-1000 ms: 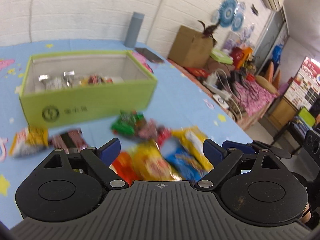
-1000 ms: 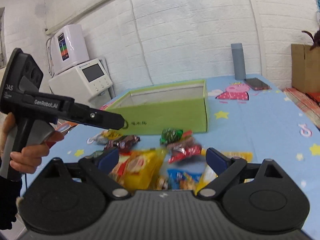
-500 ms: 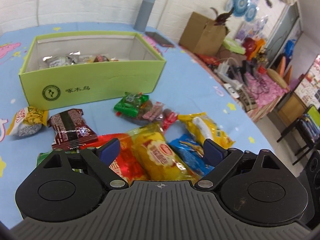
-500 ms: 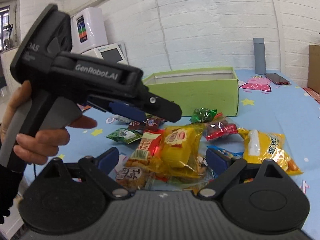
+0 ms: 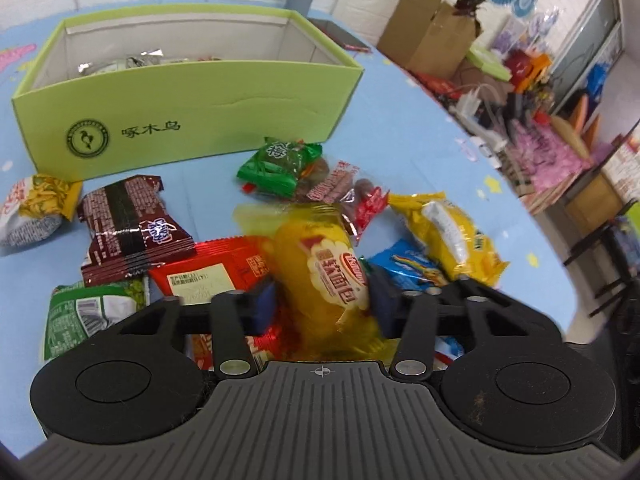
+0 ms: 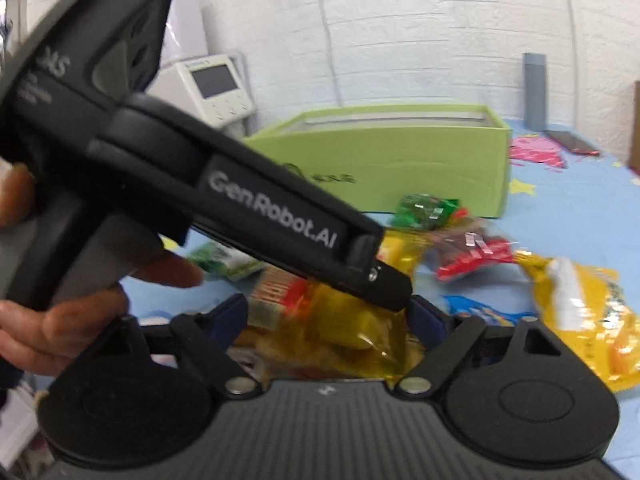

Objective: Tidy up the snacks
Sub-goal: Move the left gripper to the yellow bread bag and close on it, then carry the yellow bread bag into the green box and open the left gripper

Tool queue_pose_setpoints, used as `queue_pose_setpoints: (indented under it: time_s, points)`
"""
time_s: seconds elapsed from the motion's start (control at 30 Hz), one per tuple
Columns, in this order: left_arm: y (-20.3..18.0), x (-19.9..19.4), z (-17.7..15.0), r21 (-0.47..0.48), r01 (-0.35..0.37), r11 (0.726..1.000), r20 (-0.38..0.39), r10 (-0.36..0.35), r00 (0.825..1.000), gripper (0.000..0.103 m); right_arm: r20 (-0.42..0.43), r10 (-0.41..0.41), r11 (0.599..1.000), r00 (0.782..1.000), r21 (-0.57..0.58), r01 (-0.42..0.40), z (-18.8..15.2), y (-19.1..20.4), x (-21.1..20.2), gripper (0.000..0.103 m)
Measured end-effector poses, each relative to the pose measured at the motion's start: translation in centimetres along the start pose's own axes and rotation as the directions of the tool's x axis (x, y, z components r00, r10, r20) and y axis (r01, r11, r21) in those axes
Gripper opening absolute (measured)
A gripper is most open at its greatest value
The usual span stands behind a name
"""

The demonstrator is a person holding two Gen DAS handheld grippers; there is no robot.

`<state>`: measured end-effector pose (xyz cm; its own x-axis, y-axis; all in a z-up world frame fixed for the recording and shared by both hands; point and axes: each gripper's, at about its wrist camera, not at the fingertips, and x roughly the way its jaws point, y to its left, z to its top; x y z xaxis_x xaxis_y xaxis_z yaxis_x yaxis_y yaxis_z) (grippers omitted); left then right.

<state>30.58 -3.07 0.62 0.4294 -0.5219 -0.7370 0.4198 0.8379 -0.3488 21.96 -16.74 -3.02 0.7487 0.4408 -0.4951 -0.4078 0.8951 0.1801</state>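
A pile of snack packets lies on the blue table in front of a green box (image 5: pixel 192 104) that holds several packets. My left gripper (image 5: pixel 326 306) has its fingers closing around a yellow bread packet (image 5: pixel 332 272) in the pile's middle; the pads look close to or touching its sides. My right gripper (image 6: pixel 328 320) is open over the same yellow packet (image 6: pixel 344 332) from the other side, with the left tool (image 6: pixel 240 192) crossing in front of it. The green box also shows in the right wrist view (image 6: pixel 400 160).
Around the yellow packet lie a red packet (image 5: pixel 208 272), a dark brown one (image 5: pixel 132 224), a green one (image 5: pixel 280 164), a blue one (image 5: pixel 408 264) and a yellow bag (image 5: pixel 448 232). The table edge runs along the right, with cluttered furniture beyond.
My left gripper dropped onto the pile and its fingers narrowed around the yellow bread packet. My right gripper moved closer to the same packet and stayed open.
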Motion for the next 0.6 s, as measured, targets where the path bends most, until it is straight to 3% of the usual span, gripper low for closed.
queue_pose_setpoints:
  time_s: [0.13,0.2,0.27,0.33,0.4,0.6]
  points:
    - [1.8,-1.3,-0.3,-0.05,0.005,0.999,0.017,-0.004,1.0,0.036,0.015,0.018,0.999,1.0,-0.04,-0.018,0.6,1.4,0.7,0.094]
    - [2.6,-1.7,-0.4,-0.083,0.009,0.997,0.037,-0.006,0.999,0.061,0.016,-0.006,0.999,1.0,-0.038,0.007,0.6,1.4,0.8,0.093]
    - [2.8,-2.2,-0.3,-0.085,0.003,0.996,0.077,0.004,0.997,0.073,0.019,0.004,1.0,1.0,0.01,-0.004,0.7,0.9,0.5,0.093]
    - [2.8,-2.1,0.1,-0.075,-0.005,0.997,0.082,0.011,0.997,0.071,0.025,0.004,1.0,1.0,0.017,-0.004,0.7,0.9,0.3,0.093]
    - [3.0,-1.6,0.4,-0.082,-0.003,0.997,0.063,0.008,0.998,0.063,0.032,-0.024,1.0,0.999,0.012,0.023,0.8,1.1,0.5,0.093]
    - [4.2,-0.7,0.8,-0.121,0.039,0.992,0.051,-0.033,0.998,0.061,0.012,-0.031,0.999,0.999,0.01,0.031,1.6,0.6,2.1,0.092]
